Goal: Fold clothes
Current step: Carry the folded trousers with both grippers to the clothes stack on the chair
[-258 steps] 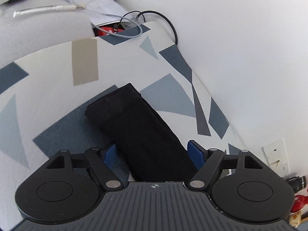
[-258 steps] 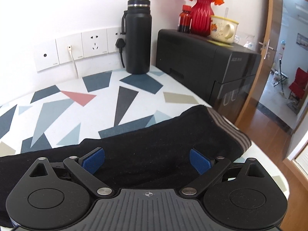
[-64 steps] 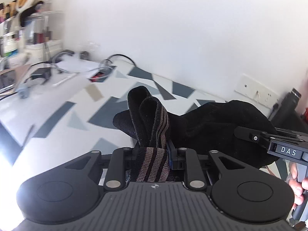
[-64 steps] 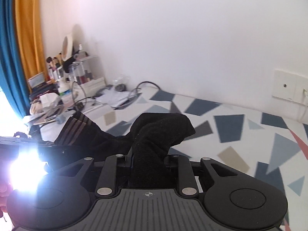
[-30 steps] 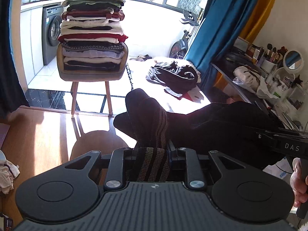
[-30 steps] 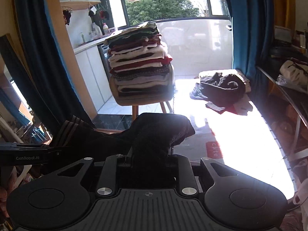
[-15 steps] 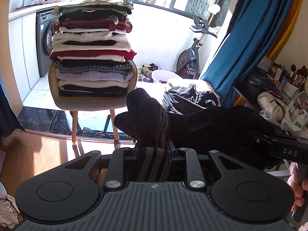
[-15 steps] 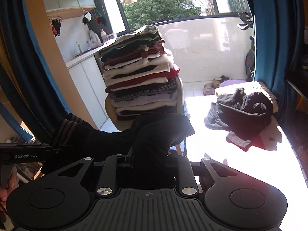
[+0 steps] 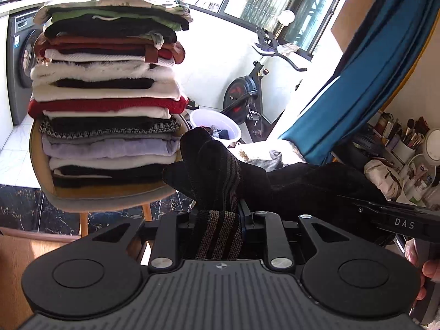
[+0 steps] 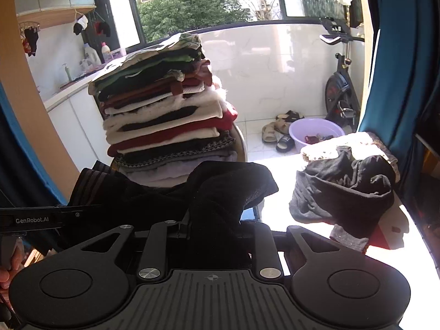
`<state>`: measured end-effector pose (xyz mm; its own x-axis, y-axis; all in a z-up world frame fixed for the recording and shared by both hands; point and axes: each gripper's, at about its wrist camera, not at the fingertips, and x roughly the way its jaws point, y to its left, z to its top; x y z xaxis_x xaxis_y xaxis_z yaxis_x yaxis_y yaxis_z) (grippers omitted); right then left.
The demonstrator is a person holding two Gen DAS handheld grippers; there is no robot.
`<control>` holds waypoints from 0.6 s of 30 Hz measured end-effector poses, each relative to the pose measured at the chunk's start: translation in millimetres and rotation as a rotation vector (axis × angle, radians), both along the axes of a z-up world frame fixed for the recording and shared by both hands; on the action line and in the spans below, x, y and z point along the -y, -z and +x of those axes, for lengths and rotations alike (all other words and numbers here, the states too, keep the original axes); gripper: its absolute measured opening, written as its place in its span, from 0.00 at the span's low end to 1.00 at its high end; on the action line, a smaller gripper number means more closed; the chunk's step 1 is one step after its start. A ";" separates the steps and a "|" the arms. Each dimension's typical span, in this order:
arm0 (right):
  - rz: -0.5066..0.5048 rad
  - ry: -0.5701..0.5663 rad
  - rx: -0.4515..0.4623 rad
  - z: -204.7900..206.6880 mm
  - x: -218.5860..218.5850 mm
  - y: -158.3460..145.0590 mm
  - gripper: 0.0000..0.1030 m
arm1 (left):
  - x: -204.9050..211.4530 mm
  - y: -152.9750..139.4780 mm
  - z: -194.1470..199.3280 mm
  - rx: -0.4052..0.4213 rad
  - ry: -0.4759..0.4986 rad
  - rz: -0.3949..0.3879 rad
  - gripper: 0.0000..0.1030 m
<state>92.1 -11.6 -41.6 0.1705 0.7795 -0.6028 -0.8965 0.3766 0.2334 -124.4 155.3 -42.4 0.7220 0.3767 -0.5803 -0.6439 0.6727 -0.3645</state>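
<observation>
A folded black garment (image 9: 302,184) with a brown striped hem hangs in the air between both grippers. My left gripper (image 9: 217,214) is shut on its striped end. My right gripper (image 10: 217,220) is shut on the plain black end (image 10: 225,189). In the right wrist view the striped end (image 10: 90,178) and the left gripper's body show at the left. A tall stack of folded clothes (image 9: 107,96) rests on a chair (image 9: 90,198) straight ahead, its top above gripper height; the stack (image 10: 165,110) also stands ahead of the right gripper.
Unfolded dark clothes (image 10: 343,189) lie on a sunlit surface at the right. A purple basin (image 10: 316,132), sandals and an exercise bike (image 10: 341,93) stand on the balcony floor. A blue curtain (image 9: 357,82) hangs at the right. A washing machine (image 9: 19,55) is far left.
Both grippers have carried the garment closer to the chair; the stack of folded clothes now looms larger and nearer. Both stay shut on the garment.
</observation>
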 end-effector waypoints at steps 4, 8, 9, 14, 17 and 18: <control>0.051 0.021 0.029 -16.0 -83.2 -28.3 0.19 | -69.0 -27.9 -13.4 0.028 0.008 0.061 0.23; 0.127 0.008 0.081 -25.0 -154.6 -56.7 0.19 | -138.0 -55.7 -26.7 0.055 0.016 0.121 0.23; 0.143 0.001 0.090 -25.1 -171.4 -63.4 0.19 | -155.2 -62.7 -30.1 0.062 0.018 0.136 0.23; 0.212 -0.047 0.121 -15.2 -252.9 -94.2 0.19 | -233.5 -93.4 -43.6 0.105 0.006 0.197 0.23; 0.251 -0.081 0.130 -4.0 -301.6 -112.2 0.19 | -276.0 -109.1 -43.5 0.126 -0.028 0.224 0.23; 0.264 -0.096 0.136 0.7 -320.6 -119.3 0.19 | -290.4 -114.9 -42.6 0.127 -0.040 0.240 0.23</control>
<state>92.8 309.0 77.7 0.1536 0.9224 -0.3544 -0.9547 0.2310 0.1875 -167.0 445.7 72.6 0.7651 0.5223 -0.3765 -0.6311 0.7242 -0.2778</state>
